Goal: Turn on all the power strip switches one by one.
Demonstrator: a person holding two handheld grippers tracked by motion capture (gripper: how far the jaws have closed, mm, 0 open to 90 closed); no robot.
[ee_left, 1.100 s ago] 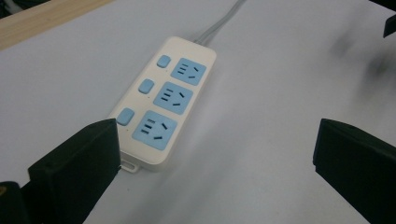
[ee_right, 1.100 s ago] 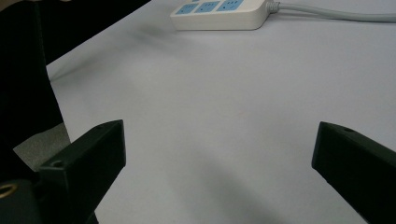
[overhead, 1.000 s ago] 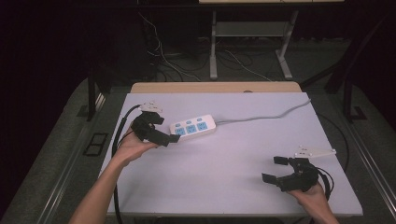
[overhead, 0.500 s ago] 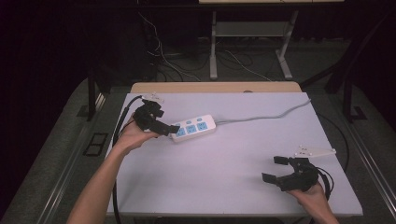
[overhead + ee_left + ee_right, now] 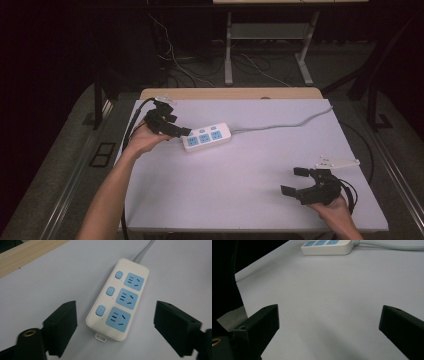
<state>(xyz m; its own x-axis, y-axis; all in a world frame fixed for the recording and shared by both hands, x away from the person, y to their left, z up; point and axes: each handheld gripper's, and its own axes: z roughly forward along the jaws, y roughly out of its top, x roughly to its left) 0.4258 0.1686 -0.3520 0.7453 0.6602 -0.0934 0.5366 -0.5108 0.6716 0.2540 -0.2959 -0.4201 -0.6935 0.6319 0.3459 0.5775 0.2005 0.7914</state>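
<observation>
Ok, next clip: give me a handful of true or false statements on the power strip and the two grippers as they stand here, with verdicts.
1. The left gripper is open, its jaws set wide on either side of the power strip. True.
2. The power strip has three blue sockets, each with a blue button beside it. True.
3. A plug sits in one of the sockets. False: all three sockets are free.
4. The right gripper is shut on the strip's cord. False: it is open, over bare table near the person's right corner, well away from the cord.
5. The cord runs from the strip toward the table's far right edge. True.
</observation>
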